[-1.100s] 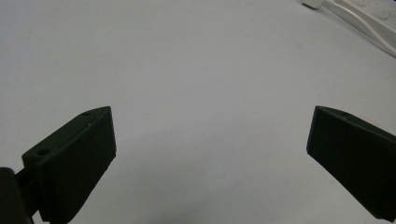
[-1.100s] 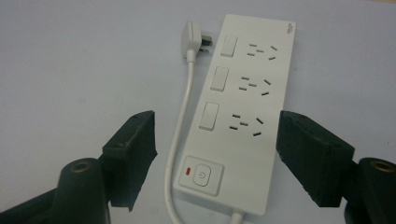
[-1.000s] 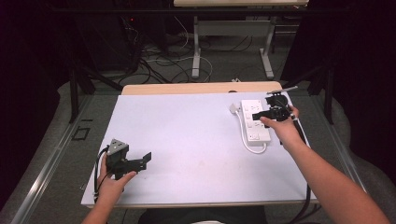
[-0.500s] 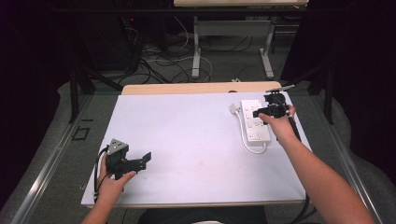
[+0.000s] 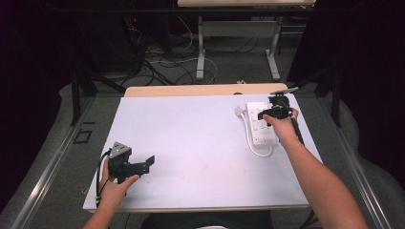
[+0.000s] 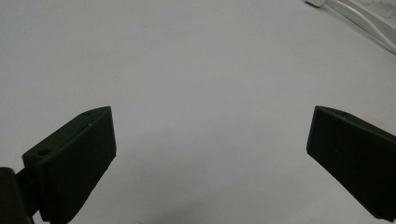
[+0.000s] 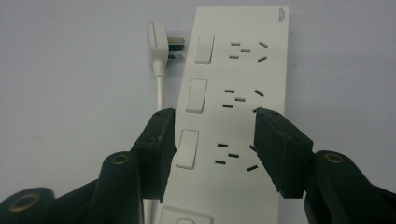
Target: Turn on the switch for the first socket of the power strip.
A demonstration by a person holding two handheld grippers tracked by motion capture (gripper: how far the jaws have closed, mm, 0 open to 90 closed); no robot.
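Lying under the right gripper (image 7: 212, 140), power strip (image 7: 238, 70), jaws closing astride.

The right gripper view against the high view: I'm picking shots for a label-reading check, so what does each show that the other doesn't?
The right gripper view alone resolves the power strip's rocker switches, socket slots and the plug's metal prongs. Its jaws have just been closing, the strip lying under their gap.

The high view alone takes in the left gripper, both forearms, the whole table and the floor cables.

Both share the white strip, its cord and the right gripper.
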